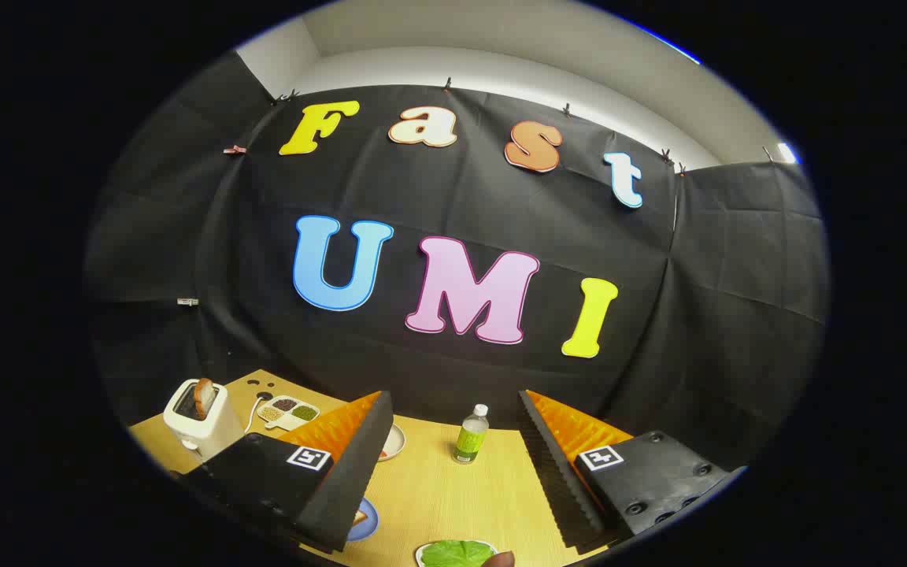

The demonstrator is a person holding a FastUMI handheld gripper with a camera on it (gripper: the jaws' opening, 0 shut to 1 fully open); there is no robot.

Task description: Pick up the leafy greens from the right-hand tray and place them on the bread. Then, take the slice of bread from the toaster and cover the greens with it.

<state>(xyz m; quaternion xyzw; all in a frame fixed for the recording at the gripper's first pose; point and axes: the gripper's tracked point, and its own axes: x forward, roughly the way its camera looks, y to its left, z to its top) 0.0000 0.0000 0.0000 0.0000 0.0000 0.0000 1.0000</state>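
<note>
A pale wood table (453,488) meets black cloth walls. The gripper (453,465) hangs spread and empty; greens (456,553) lie near the table's front edge, a toaster (203,421) at its left corner.

Table (453,488) pale wood grain, matt; toaster (200,421) smooth cream plastic; gripper (453,465) pads ribbed black rubber.

White toaster (200,425) with brown bread (204,396); green leaves (457,554) on white tray (420,553); orange-and-black ridged fingers (347,453); green bottle (470,435).
</note>
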